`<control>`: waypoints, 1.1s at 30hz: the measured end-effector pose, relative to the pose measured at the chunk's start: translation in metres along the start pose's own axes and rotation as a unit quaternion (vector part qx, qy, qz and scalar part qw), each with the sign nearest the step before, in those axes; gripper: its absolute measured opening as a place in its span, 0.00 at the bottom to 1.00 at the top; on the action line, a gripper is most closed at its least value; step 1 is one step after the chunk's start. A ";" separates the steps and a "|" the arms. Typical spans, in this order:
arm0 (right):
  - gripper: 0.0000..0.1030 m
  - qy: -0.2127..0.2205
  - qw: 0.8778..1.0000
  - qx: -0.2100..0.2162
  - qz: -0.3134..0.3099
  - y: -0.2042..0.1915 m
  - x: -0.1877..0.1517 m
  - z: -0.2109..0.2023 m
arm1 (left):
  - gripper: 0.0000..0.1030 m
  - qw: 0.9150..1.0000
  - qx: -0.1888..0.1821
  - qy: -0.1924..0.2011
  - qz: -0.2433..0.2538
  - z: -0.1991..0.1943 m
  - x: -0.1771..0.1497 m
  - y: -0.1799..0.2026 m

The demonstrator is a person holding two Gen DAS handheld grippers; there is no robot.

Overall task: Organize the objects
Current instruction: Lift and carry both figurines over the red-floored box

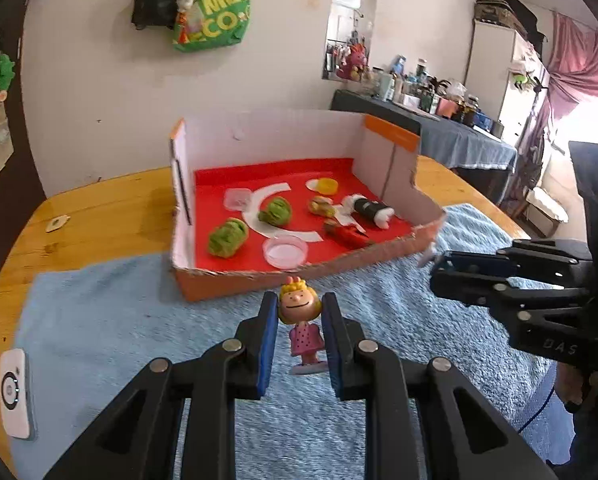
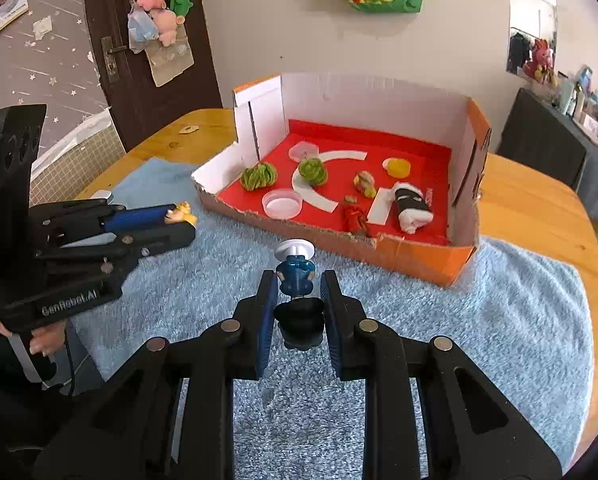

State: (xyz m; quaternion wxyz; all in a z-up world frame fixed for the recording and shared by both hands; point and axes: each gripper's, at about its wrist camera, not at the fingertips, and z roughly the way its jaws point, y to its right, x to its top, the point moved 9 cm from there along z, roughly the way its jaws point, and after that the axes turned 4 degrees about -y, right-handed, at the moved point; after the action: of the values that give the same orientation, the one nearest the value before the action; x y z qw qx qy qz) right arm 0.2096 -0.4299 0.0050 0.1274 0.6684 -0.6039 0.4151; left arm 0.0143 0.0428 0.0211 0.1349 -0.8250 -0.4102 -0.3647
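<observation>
Blue-padded left gripper point(image 1: 299, 336) I've clamped on the blonde girl figure point(image 1: 302, 322); right gripper point(image 2: 299, 316) grips an upside-down blue figure point(image 2: 297, 280). Both are held over the blue towel point(image 2: 499, 312), near the red-floored box point(image 2: 455, 258).

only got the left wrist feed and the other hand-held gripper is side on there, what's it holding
Observer: The right hand-held gripper is shut on a blue-suited figurine with dark hair.
Operator: is it upright
Observer: No. It lies along the fingers, with its dark head toward the camera and its white round base pointing at the cardboard box.
</observation>
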 end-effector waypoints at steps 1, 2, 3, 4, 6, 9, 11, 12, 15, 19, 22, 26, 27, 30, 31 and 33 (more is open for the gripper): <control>0.21 0.002 1.000 0.001 0.001 0.000 0.001 -0.001 | 0.22 1.000 0.000 0.001 -0.002 -0.001 0.002 -0.003; 0.21 0.003 1.000 0.001 0.003 0.000 0.002 -0.001 | 0.22 1.000 0.000 0.002 -0.002 -0.002 0.003 -0.004; 0.21 0.002 1.000 0.002 0.003 0.001 0.003 -0.002 | 0.22 1.000 0.001 0.003 0.000 -0.003 0.005 -0.005; 0.21 0.002 1.000 0.001 0.004 0.001 0.003 -0.002 | 0.22 1.000 0.004 0.004 0.003 -0.003 0.008 -0.006; 0.21 0.002 1.000 -0.001 0.004 0.002 0.004 -0.001 | 0.22 1.000 0.008 0.005 0.007 -0.004 0.011 -0.008; 0.21 0.004 1.000 0.002 0.010 0.005 0.007 -0.003 | 0.22 1.000 0.006 0.006 0.014 -0.004 0.016 -0.008; 0.21 0.006 1.000 0.003 0.012 0.007 0.009 -0.005 | 0.22 1.000 0.007 0.008 0.018 -0.004 0.019 -0.008; 0.21 0.006 1.000 0.003 0.012 0.007 0.009 -0.005 | 0.22 1.000 0.006 0.009 0.020 -0.004 0.020 -0.008; 0.21 0.004 1.000 0.011 0.011 0.009 0.014 -0.006 | 0.22 1.000 0.005 0.007 0.026 -0.001 0.025 -0.009; 0.21 0.001 1.000 0.006 0.000 0.018 0.026 -0.008 | 0.22 1.000 -0.007 -0.005 0.030 0.007 0.031 -0.010; 0.21 -0.007 1.000 -0.009 -0.007 0.028 0.034 -0.004 | 0.22 0.999 -0.011 -0.017 0.038 0.014 0.037 -0.012; 0.21 -0.040 0.999 -0.019 -0.008 0.046 0.042 0.013 | 0.22 0.997 -0.004 -0.036 0.068 0.029 0.043 -0.014; 0.21 -0.047 0.999 -0.022 -0.007 0.050 0.043 0.017 | 0.22 0.996 -0.001 -0.043 0.075 0.034 0.045 -0.015; 0.21 -0.074 0.997 -0.015 0.004 0.062 0.044 0.031 | 0.22 0.993 -0.004 -0.064 0.097 0.047 0.046 -0.015; 0.21 -0.083 0.996 -0.015 0.007 0.066 0.045 0.036 | 0.22 0.992 -0.003 -0.071 0.104 0.053 0.046 -0.016; 0.21 -0.101 0.995 -0.019 0.006 0.072 0.045 0.045 | 0.22 0.990 -0.004 -0.085 0.115 0.062 0.046 -0.016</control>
State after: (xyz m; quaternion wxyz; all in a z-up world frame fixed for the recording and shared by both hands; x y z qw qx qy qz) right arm 0.1584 -0.5087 -0.0153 0.0761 0.7007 -0.6257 0.3343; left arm 0.0502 0.1116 0.0095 0.1371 -0.8952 -0.3209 -0.2772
